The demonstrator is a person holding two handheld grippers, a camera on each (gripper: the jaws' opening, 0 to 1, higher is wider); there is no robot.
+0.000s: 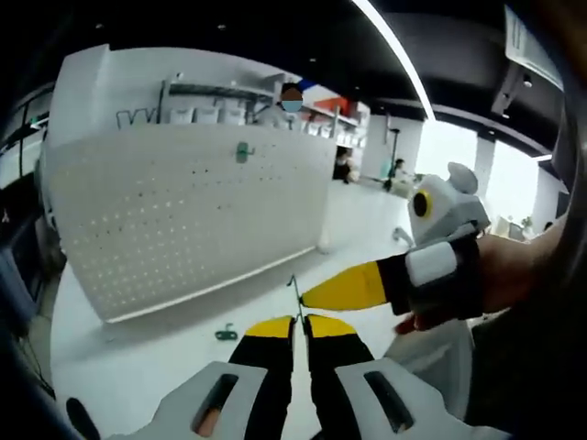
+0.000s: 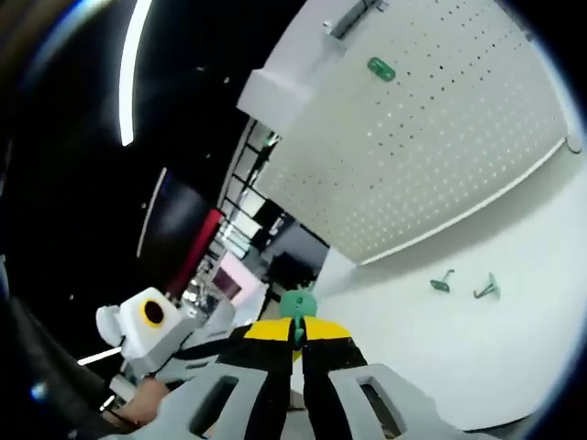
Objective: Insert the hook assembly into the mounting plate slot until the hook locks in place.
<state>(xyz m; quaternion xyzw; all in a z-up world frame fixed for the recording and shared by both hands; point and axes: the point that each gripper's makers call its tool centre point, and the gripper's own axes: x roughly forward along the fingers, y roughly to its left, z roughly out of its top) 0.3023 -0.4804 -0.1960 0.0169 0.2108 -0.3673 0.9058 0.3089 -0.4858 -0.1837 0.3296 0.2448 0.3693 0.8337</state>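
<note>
While the white pegboard (image 1: pixel 183 211) stands upright on the white surface (image 2: pixel 477 367), well apart from both my claws, one green hook (image 1: pixel 242 152) already hangs near its top edge. My right claw (image 2: pixel 298 332) is pinched shut on a green hook piece (image 2: pixel 297 303); my left claw (image 1: pixel 294 323) is closed on a thin wire part (image 1: pixel 295 291) I cannot make out clearly. Spare hooks (image 2: pixel 463 285) lie on the surface. With such slim grips, I judge either piece could twist or slip, or miss the holes.
</note>
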